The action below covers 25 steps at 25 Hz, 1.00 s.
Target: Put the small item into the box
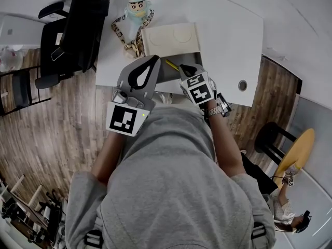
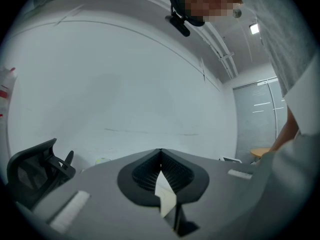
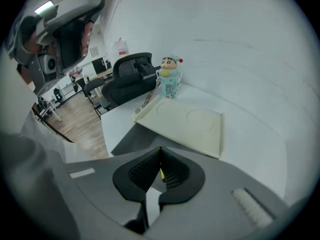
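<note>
white table bears the open box under the right gripper, which pinches a thin yellow item by one end, so it may swing and miss; left gripper is closed and empty.

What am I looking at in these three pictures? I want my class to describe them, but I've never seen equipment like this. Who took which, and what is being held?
There is no robot here. A person in a grey hoodie holds a two-jaw gripper in each hand. The head view looks down from a camera on the person's head. The other two views come from cameras riding on each gripper, looking along its jaws. On the white table stand a cream box and a cartoon figure. The right gripper pinches a thin yellow item. The left gripper is shut, apparently on nothing.
</note>
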### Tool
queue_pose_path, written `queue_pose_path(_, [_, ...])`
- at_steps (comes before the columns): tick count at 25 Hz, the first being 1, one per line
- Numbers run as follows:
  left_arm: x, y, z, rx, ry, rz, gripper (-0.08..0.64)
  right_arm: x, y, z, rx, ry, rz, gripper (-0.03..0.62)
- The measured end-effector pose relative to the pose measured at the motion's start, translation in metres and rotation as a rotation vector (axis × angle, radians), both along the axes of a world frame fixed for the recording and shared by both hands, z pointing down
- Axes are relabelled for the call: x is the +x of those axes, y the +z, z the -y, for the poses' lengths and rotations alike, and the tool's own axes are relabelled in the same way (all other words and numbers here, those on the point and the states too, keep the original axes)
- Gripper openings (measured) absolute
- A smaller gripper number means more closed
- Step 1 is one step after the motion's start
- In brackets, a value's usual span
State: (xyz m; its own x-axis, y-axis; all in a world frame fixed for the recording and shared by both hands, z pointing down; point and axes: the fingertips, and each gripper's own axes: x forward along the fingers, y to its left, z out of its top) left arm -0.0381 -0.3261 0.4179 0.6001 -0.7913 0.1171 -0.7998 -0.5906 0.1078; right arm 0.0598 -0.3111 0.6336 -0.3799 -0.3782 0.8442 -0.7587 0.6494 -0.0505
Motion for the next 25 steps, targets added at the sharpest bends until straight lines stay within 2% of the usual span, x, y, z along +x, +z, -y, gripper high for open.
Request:
queue_pose_path(15, [0.013, -0.012, -0.008, 0.025, -0.007, 0.014, 0.003, -0.009, -0.112, 0.008, 0.245, 0.051, 0.202, 0.015])
queue_pose_path(20, [0.013, -0.022, -0.005, 0.066, -0.034, -0.033, 0.003, -0.007, -0.154, 0.008, 0.334, 0.061, 0.250, 0.015])
queue_pose_path(25, [0.012, -0.029, -0.009, 0.105, -0.037, -0.041, 0.003, -0.004, -0.197, 0.011, 0.433, 0.098, 0.329, 0.015])
